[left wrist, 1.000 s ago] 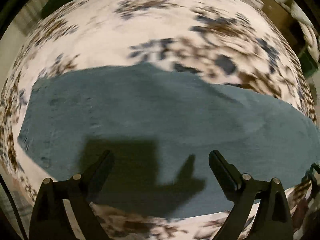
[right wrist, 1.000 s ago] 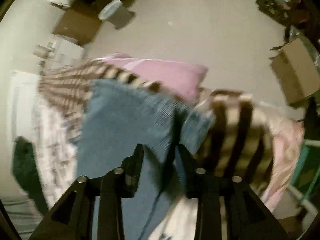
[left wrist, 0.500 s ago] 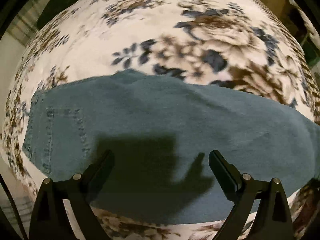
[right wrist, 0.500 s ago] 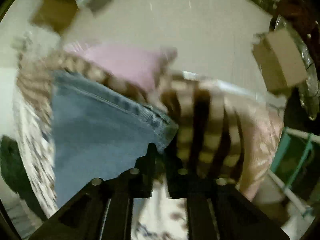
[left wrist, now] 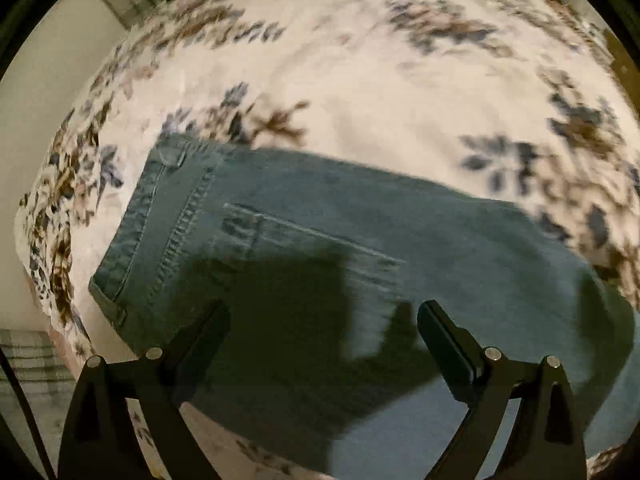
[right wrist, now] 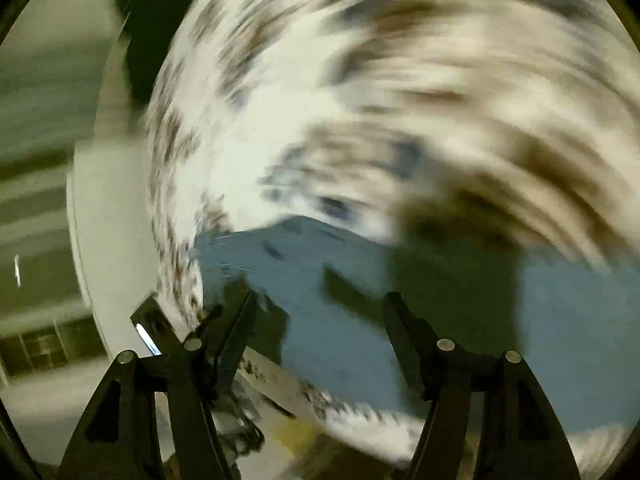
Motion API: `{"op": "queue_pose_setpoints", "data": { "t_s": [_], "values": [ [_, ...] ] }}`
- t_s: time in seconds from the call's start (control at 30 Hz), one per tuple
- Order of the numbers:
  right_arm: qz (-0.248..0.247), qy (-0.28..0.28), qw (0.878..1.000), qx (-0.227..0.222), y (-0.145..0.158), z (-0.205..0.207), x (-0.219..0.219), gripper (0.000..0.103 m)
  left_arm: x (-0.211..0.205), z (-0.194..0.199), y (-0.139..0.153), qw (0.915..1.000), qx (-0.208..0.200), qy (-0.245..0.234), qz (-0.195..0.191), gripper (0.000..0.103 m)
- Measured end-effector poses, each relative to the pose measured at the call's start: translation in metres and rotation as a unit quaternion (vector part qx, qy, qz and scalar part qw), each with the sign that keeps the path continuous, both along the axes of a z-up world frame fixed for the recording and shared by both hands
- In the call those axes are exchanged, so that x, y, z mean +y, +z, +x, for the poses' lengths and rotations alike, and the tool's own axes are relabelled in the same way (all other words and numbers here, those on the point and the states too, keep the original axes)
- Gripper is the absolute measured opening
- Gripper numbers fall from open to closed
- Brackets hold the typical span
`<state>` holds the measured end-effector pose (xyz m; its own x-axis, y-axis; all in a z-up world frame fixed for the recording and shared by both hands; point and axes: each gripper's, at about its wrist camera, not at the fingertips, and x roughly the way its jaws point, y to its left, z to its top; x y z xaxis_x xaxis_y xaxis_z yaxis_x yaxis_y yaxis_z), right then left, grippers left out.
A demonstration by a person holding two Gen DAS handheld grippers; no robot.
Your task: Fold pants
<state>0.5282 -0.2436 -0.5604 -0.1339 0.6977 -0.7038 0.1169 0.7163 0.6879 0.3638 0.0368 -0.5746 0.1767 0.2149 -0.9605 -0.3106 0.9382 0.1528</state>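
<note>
Pants (left wrist: pixel 360 280) flat beneath open left claw (left wrist: pixel 324 316)

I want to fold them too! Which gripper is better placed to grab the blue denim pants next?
Probably the left gripper. It hangs open over the blue denim pants near the waistband and back pocket, in a fairly clear view. The right gripper is opening with nothing between its jaws, and its view is badly blurred.

A home bedroom: a bed under a floral bedspread (left wrist: pixel 360 80).

Two black grippers (left wrist: pixel 322 312) (right wrist: pixel 320 300), angular finger arms with silver pivot screws.
</note>
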Motion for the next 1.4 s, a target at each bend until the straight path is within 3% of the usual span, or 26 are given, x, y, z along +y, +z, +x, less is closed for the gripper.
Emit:
{"op": "queue_pose_setpoints", "data": {
  "t_s": [0.07,0.2,0.27,0.3,0.33,0.37,0.4,0.53,0.63,0.73,0.87,1.03,1.17,1.27,1.4],
  "values": [
    [-0.04,0.074,0.996,0.015,-0.027,0.033,0.054,0.068,0.016,0.0,-0.009,0.9998,0.012,0.011,-0.006,0.097],
    [-0.118,0.188,0.975,0.027,-0.064,0.043,0.108,0.062,0.036,-0.006,-0.016,0.9985,0.012,0.033,-0.041,0.097],
    [-0.125,0.212,0.969,0.022,-0.066,0.037,0.114,0.041,0.036,-0.008,-0.018,0.9983,0.011,0.033,-0.046,0.097],
    [-0.115,0.219,0.969,0.014,-0.062,0.032,0.116,0.036,0.036,-0.007,-0.019,0.9983,0.011,0.032,-0.048,0.097],
    [-0.114,0.229,0.967,0.001,-0.059,0.028,0.116,0.019,0.036,-0.008,-0.02,0.9983,0.011,0.03,-0.049,0.097],
    [-0.123,0.229,0.966,-0.013,-0.054,0.024,0.113,0.01,0.037,-0.008,-0.021,0.9983,0.011,0.029,-0.05,0.097],
    [-0.125,0.228,0.965,-0.02,-0.049,0.019,0.112,0.009,0.037,-0.009,-0.022,0.9982,0.011,0.027,-0.052,0.097],
    [-0.09,0.259,0.959,-0.065,-0.014,-0.009,0.111,0.009,0.04,-0.01,-0.024,0.9979,0.013,0.025,-0.059,0.097],
    [-0.054,0.282,0.957,-0.026,-0.016,-0.02,0.115,0.009,0.039,-0.016,-0.03,0.9981,0.017,0.018,-0.057,0.097],
    [-0.074,0.256,0.963,-0.024,-0.021,-0.011,0.105,0.01,0.037,-0.019,-0.031,0.9983,0.019,0.012,-0.055,0.097],
    [-0.067,0.187,0.979,-0.046,-0.011,0.008,0.086,0.021,0.037,-0.019,-0.032,0.998,0.02,0.008,-0.059,0.097],
    [-0.025,0.163,0.985,-0.06,0.0,0.017,0.085,0.045,0.037,-0.016,-0.032,0.998,0.021,0.005,-0.059,0.097],
    [-0.062,0.214,0.972,-0.068,-0.017,0.018,0.115,0.046,0.039,-0.017,-0.032,0.998,0.02,0.007,-0.059,0.097],
    [-0.109,0.266,0.955,-0.079,-0.035,0.022,0.144,0.046,0.037,-0.015,-0.032,0.9981,0.021,0.006,-0.058,0.097],
    [-0.098,0.327,0.938,-0.061,-0.038,0.011,0.149,0.046,0.037,-0.016,-0.032,0.998,0.02,0.006,-0.06,0.097]
  ]
}}
